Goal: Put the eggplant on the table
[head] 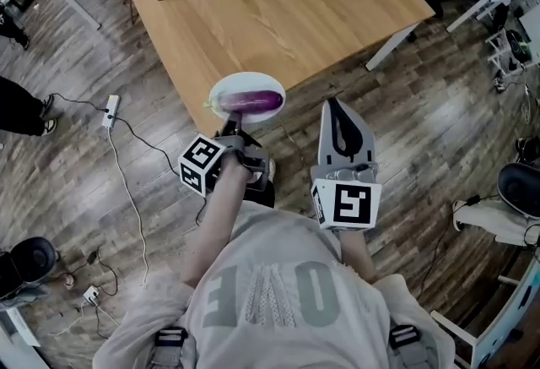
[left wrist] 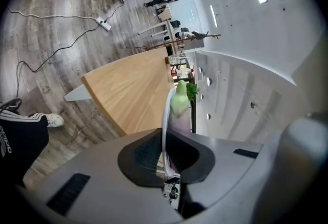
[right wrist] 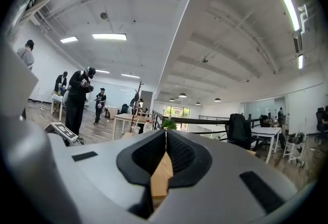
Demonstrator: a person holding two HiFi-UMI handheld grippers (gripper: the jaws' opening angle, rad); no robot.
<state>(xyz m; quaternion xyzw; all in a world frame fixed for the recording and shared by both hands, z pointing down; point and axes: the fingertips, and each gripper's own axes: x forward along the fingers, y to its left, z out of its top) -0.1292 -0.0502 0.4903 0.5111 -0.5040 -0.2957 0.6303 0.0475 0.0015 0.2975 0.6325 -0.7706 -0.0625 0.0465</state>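
1. Head view showed the eggplant (head: 253, 100) as glossy purple, lying lengthwise on a white plate (head: 221, 94); my left gripper view showed its pale green cap.
2. The plate carried only the eggplant, at the near corner of the wooden table (head: 295, 13).
3. My left gripper (head: 239, 121) was clamped on the plate's rim.
4. My right gripper (head: 337, 105) was closed on nothing, near the plate.
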